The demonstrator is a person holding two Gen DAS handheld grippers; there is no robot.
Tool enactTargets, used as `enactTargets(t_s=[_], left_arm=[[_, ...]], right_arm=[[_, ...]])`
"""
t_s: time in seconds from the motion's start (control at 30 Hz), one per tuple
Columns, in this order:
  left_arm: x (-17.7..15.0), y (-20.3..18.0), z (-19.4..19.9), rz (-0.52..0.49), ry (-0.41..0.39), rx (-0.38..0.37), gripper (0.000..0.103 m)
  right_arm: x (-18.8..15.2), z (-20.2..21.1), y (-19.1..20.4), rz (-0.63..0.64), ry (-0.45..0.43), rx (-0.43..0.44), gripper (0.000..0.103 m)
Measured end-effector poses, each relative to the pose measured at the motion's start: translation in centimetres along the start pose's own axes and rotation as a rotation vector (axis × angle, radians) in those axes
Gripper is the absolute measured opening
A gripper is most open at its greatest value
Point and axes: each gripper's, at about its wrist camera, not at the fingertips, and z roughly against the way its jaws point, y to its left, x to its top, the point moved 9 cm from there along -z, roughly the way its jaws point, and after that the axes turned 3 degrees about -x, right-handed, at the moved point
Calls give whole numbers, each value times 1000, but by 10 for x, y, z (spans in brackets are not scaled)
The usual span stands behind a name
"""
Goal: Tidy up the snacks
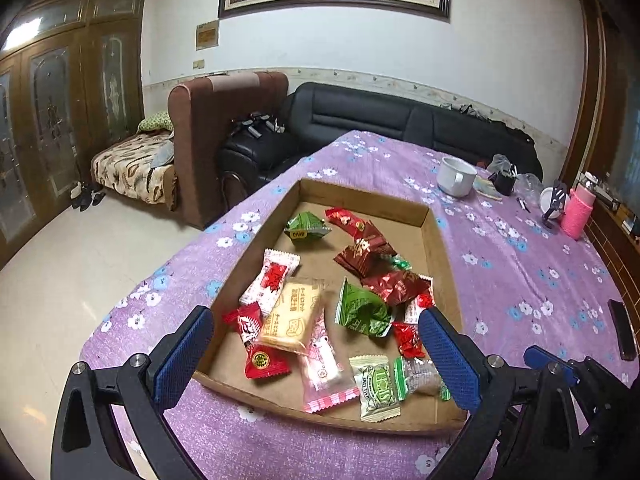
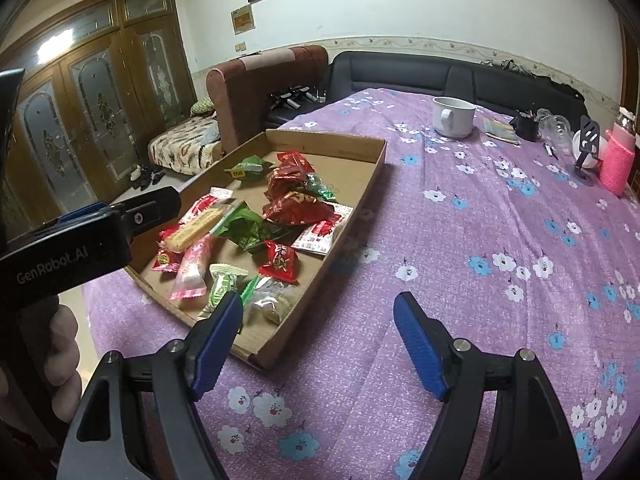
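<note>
A shallow cardboard tray [image 1: 434,236] [image 2: 372,176] lies on the purple flowered tablecloth and holds several wrapped snacks: a beige biscuit pack [image 1: 290,316] [image 2: 196,228], green packets [image 1: 360,310] [image 2: 244,228], red candies [image 1: 256,344] [image 2: 280,260], dark red packs [image 1: 368,252] and a pink wrapper [image 1: 326,364]. My left gripper [image 1: 316,328] is open and empty, hovering over the tray's near end. My right gripper [image 2: 318,312] is open and empty, over the cloth just right of the tray's near corner. The left gripper's body [image 2: 80,236] shows at the left of the right wrist view.
A white mug [image 1: 456,176] [image 2: 452,116], a pink bottle [image 1: 578,212] [image 2: 618,164], a phone stand [image 2: 588,148] and small clutter stand at the table's far right. A black phone [image 1: 622,328] lies at the right edge. Sofas stand beyond the table.
</note>
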Motion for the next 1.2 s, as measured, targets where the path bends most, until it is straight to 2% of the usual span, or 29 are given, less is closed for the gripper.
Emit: enactTargets(t_s=[0.23, 0.73, 1.2], left_arm=[[-3, -1, -3, 0, 16, -2, 103], [-7, -1, -9, 9, 49, -5, 103], [-7, -2, -10, 5, 46, -4, 103]], right_arm=[[2, 5, 7, 65, -30, -50, 83], [1, 1, 8, 76, -20, -48, 83], [-2, -2, 8, 77, -16, -43, 84]])
